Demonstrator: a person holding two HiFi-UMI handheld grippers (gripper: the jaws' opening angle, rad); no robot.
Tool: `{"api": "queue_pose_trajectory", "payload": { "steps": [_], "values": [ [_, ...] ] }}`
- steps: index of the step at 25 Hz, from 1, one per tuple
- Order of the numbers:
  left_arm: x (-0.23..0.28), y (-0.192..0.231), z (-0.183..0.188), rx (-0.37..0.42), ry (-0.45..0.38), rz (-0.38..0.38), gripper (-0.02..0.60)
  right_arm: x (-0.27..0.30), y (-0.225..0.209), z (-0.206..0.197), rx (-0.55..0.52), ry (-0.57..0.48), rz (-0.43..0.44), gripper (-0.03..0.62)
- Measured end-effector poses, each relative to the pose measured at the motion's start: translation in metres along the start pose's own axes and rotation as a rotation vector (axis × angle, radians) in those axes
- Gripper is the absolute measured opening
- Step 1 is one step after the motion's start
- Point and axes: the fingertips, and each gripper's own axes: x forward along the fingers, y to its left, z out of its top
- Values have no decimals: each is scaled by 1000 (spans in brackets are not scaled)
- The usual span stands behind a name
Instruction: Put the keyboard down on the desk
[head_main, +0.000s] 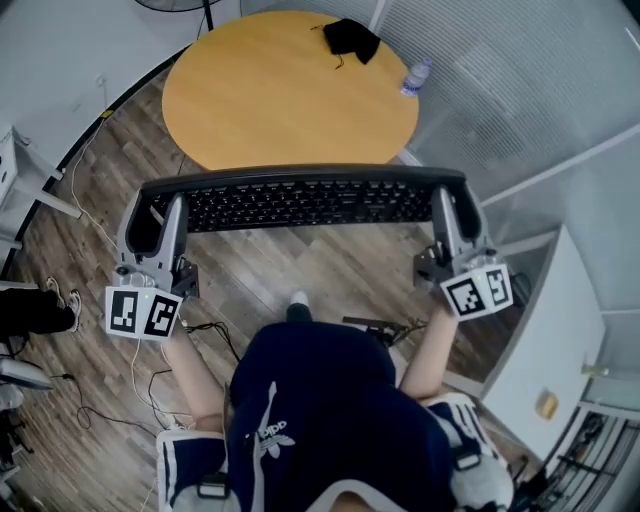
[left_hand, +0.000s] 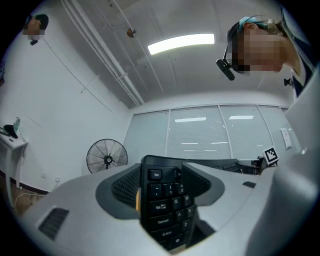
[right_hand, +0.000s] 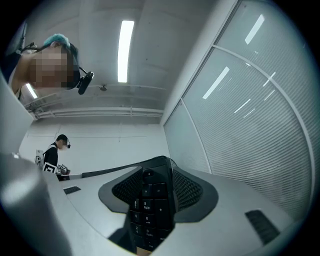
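A long black keyboard (head_main: 300, 200) hangs level in the air between my two grippers, above the wooden floor and just short of the round wooden desk (head_main: 290, 85). My left gripper (head_main: 160, 215) is shut on its left end, where the Esc and Tab keys of the keyboard (left_hand: 162, 202) show between the jaws. My right gripper (head_main: 447, 210) is shut on the right end, with the number keys of the keyboard (right_hand: 150, 205) clamped between the jaws. Both gripper views tilt up toward the ceiling.
On the desk's far side lie a black cloth (head_main: 350, 38) and a plastic bottle (head_main: 415, 76). Cables (head_main: 120, 330) trail over the floor at left. A standing fan (left_hand: 106, 156) is by the wall. A second person (right_hand: 52, 152) stands in the distance. White furniture (head_main: 560, 340) is at right.
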Motion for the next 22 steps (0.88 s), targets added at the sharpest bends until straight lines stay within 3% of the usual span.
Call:
{"api": "queue_pose_trajectory", "payload": {
  "steps": [11, 22],
  "values": [
    [-9, -4, 8, 23, -9, 69, 259, 11, -5, -5, 39, 0, 49, 181],
    [-4, 0, 8, 36, -42, 48, 259, 12, -5, -6, 27, -33, 50, 181]
  ]
}}
